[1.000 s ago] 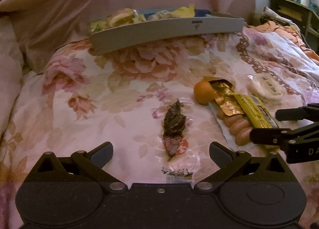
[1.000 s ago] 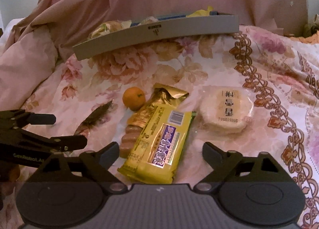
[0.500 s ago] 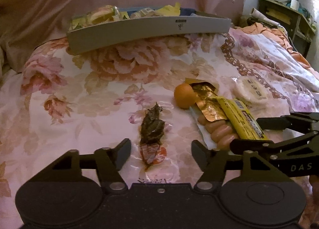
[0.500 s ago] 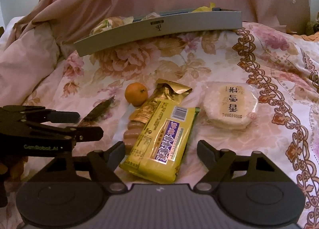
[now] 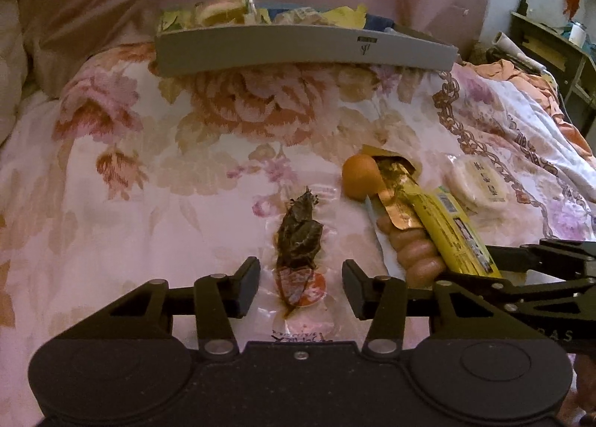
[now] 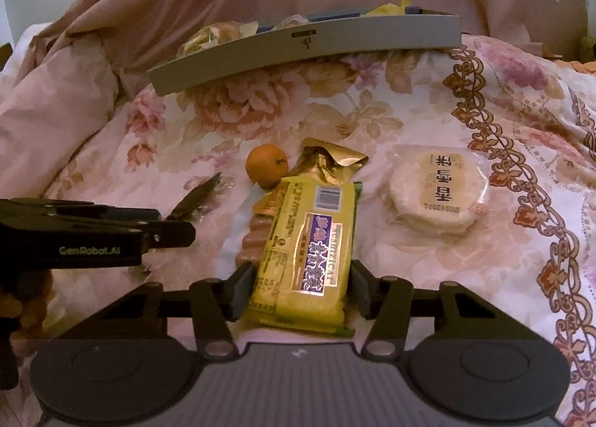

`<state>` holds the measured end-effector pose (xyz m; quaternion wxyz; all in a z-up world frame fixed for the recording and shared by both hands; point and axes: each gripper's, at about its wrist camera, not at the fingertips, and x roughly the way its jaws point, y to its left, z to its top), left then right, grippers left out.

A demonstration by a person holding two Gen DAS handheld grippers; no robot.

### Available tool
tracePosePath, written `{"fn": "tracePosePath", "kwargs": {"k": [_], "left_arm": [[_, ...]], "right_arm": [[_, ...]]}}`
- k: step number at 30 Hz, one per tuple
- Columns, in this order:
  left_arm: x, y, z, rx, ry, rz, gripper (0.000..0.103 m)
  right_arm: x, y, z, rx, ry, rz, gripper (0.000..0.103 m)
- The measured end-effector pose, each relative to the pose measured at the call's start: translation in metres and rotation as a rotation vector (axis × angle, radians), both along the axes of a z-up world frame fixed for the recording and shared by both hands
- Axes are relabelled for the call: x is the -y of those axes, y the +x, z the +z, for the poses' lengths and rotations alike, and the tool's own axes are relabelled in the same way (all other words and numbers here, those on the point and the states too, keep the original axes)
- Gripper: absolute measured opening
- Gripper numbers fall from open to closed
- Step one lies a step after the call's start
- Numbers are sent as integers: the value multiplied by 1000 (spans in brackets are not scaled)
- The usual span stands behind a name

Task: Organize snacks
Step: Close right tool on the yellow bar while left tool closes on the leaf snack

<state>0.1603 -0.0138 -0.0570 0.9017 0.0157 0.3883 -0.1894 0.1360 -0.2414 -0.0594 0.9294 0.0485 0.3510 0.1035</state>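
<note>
Straddling a clear packet of dark dried snack on the flowered bedspread, the left gripper stands partly spread, its fingers clear of the wrapper on both sides. From the right wrist, the right gripper brackets the yellow biscuit pack, pads at its edges; whether they press it is unclear. Farther back sits the grey tray.

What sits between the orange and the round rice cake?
The gold wrapper and the top of the yellow snack pack lie between the orange and the rice cake, in the right wrist view.
</note>
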Motion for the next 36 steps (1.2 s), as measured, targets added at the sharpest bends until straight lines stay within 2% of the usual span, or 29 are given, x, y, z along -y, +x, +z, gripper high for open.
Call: {"fn": "tracePosePath", "kwargs": {"k": [8, 13, 17, 24, 28, 30, 36], "left_arm": [[1, -8, 3, -59, 6, 19, 51], [6, -4, 1, -52, 5, 6, 65], [13, -2, -1, -34, 44, -27, 68], [19, -4, -4, 0, 128, -69, 64], [17, -4, -3, 0, 123, -49, 51], [15, -3, -2, -7, 108, -40, 51], [15, -8, 1, -10, 89, -37, 50]], "right_arm": [[-1, -6, 5, -22, -62, 30, 55], [2, -4, 2, -16, -28, 18, 58], [2, -4, 2, -2, -26, 12, 59], [-1, -2, 1, 27, -48, 14, 64], [0, -1, -3, 31, -29, 16, 68], [0, -1, -4, 30, -16, 14, 68], [-3, -2, -3, 22, -6, 25, 53]]}}
